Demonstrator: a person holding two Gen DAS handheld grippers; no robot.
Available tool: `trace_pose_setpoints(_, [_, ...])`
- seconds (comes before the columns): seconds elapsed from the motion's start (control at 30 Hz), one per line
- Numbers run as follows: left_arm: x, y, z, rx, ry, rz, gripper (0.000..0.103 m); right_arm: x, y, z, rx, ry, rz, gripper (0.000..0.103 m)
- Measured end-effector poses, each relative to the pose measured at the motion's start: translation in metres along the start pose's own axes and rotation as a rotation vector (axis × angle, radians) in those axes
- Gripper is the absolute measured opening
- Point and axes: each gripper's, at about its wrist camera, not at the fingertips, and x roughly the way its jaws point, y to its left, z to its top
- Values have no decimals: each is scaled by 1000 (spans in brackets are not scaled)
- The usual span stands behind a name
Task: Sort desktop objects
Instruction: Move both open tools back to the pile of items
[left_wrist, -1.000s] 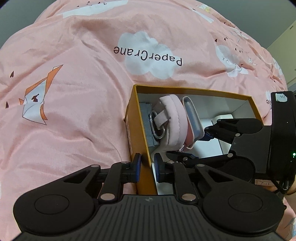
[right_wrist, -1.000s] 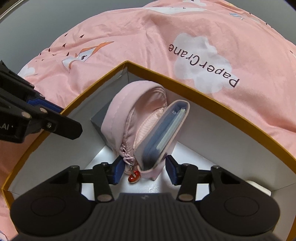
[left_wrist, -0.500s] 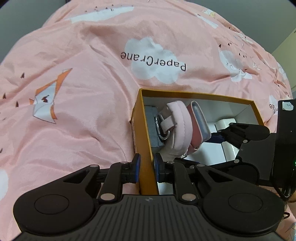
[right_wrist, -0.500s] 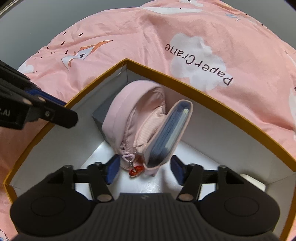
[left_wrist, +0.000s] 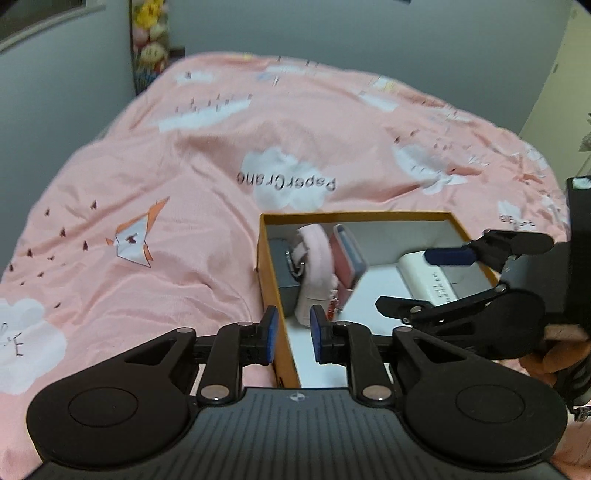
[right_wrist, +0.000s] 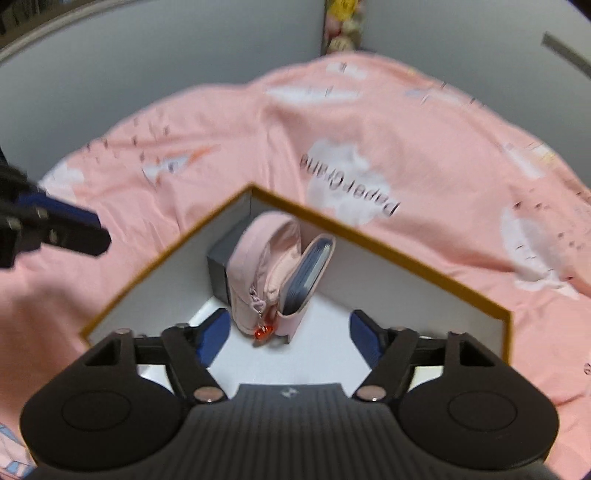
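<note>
- Now the right gripper (right_wrist: 288, 328) has its fingers spreading wide with nothing pressed between them; the pink pouch (right_wrist: 266, 266) stands just ahead of the gap, inside the box (right_wrist: 406, 258).
- Left gripper (left_wrist: 291, 328) fingers are parting too, straddling the near box wall without pinching it.
- Probably the release step: to do it well, draw both grippers straight back so no finger snags the red charm (right_wrist: 263, 331).
- Soft and padded, the pouch gapes unzipped, showing a blue-grey lining, and leans on a grey block (right_wrist: 218, 266) in the far corner.
- Beside it lies a white charger (left_wrist: 424, 280), on the box floor.
</note>
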Motion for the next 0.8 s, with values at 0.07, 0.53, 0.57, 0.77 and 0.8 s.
trace_pose_setpoints(0.07, [-12, -6, -12, 5, -32, 4, 25, -26, 2, -9, 21, -63, 8, 83])
trace_pose_setpoints(0.53, [-2, -24, -98, -82, 99, -24, 28, -90, 21, -112, 210, -159, 82, 78])
trace_pose_setpoints(0.57, [-1, -24, -105, -80, 108, -14, 28, -87, 25, -119, 210, -138, 88, 77])
trace_pose_setpoints(0.77, [16, -29, -131, -85, 187, 33, 50, -64, 48, -133, 113, -28, 80, 68])
trace_pose_setpoints(0.8, [18, -28, -133, -94, 190, 43, 50, -60, 52, -135, 92, -17, 72, 68])
